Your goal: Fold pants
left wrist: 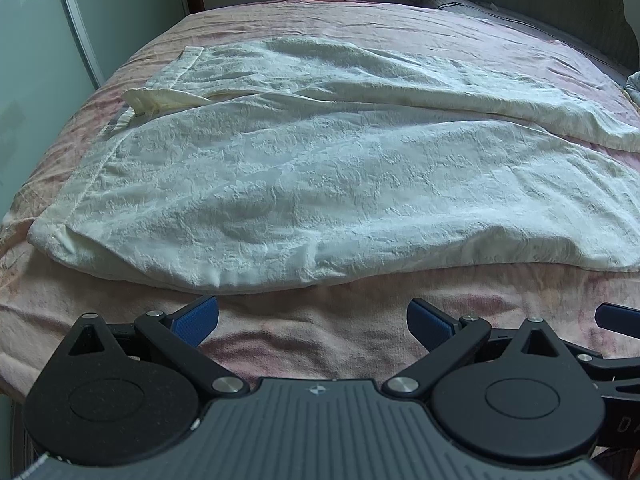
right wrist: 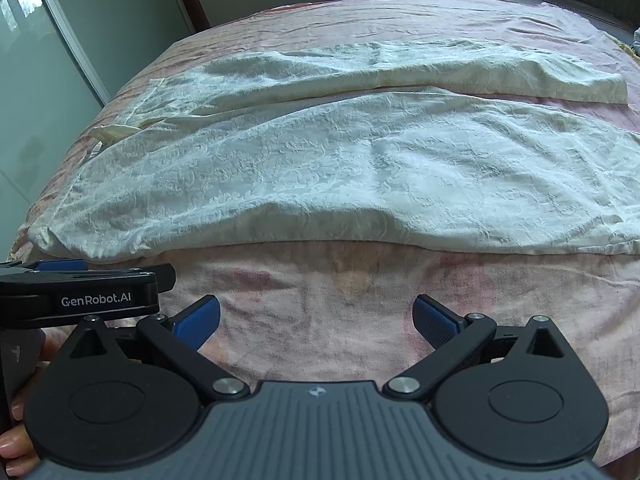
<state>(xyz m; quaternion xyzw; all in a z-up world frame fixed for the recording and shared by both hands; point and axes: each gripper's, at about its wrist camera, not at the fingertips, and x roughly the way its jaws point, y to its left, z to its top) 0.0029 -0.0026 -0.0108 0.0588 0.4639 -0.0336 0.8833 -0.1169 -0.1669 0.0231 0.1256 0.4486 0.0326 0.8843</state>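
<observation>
left gripper (left wrist: 313,322) wide open, holds nothing, above pink blanket (left wrist: 320,344); right gripper (right wrist: 316,320) wide open too, just beside it; white pants (left wrist: 320,176) lie flat across bed past both, legs spread apart

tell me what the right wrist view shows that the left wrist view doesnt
Only the right wrist view shows the far leg's hem whole, the side of the left gripper with its GenRobot.AI label, and the person's hand behind it. Only the left wrist view shows the waistband's folded-over flap up close, and a blue fingertip of the right gripper at its right edge. Both show the white pants spread flat on the pink bedspread, both legs running rightward, with each view's own gripper open and holding nothing.
</observation>
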